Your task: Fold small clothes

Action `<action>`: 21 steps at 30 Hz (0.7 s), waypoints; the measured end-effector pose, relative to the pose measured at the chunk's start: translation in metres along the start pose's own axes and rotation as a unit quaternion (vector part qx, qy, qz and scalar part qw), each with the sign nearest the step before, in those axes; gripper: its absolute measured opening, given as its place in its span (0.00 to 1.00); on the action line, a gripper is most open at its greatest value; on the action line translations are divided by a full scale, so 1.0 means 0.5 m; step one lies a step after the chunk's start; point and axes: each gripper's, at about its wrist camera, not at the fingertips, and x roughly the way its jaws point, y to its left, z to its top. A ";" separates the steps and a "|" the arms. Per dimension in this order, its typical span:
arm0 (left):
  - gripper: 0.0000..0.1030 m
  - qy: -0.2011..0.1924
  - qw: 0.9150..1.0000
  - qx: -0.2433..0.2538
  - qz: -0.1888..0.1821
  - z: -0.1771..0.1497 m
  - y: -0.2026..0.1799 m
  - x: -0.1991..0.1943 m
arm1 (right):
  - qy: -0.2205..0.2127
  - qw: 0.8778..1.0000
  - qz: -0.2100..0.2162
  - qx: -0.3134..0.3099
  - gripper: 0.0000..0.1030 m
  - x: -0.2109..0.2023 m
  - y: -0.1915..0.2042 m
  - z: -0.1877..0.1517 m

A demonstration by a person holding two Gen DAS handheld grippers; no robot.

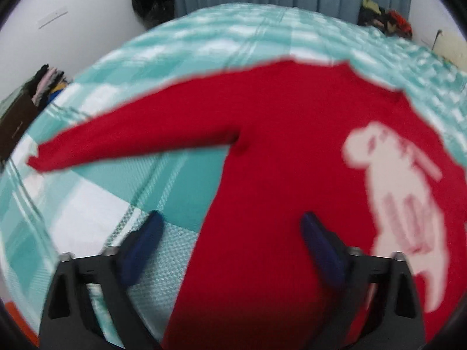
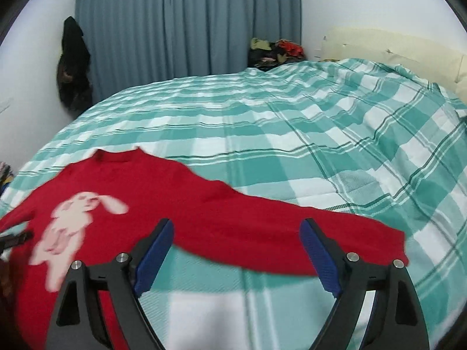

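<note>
So the red sweater [image 2: 181,204] with the white bunny print [image 2: 73,218] is lying face up and spread flat on the bed [image 2: 321,134], on the green-and-white checked cover, both sleeves stretched out to the sides. Nothing folded yet by the look of it.

Left tongs [image 1: 230,236] are wide apart with nothing pinched, hanging over the sweater's side edge near the hem. Right tongs [image 2: 236,242] are also spread wide and empty, sitting over the other sleeve [image 2: 335,239].

Handling-wise: it looks like a soft knit, light and floppy, so it'll sag and drape the second you lift it, and it probably grips the cover a bit instead of sliding. I'd pinch the sleeve at the cuff end and carry it across the chest, then take the hem corners. Left view is pretty smeared, so I can't say for sure whether those tongs are brushing the fabric or just above it.
</note>
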 end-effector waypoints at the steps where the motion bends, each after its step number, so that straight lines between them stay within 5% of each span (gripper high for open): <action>1: 0.99 -0.011 1.000 -0.012 -0.009 -0.008 0.010 0.003 | 0.009 1.000 -0.016 -0.009 0.95 0.040 -0.007 -0.022; 3: 0.99 -0.003 0.999 -0.024 -0.025 -0.004 0.016 0.009 | 0.078 0.996 -0.029 -0.016 0.99 0.126 -0.024 -0.084; 4: 0.99 -0.002 0.999 -0.024 -0.027 -0.004 0.017 0.010 | 0.112 0.994 0.004 0.013 1.00 0.162 -0.044 -0.114; 21: 0.99 -0.006 0.999 -0.025 -0.023 -0.009 0.011 0.009 | 0.105 0.994 0.011 0.022 1.00 0.155 -0.056 -0.101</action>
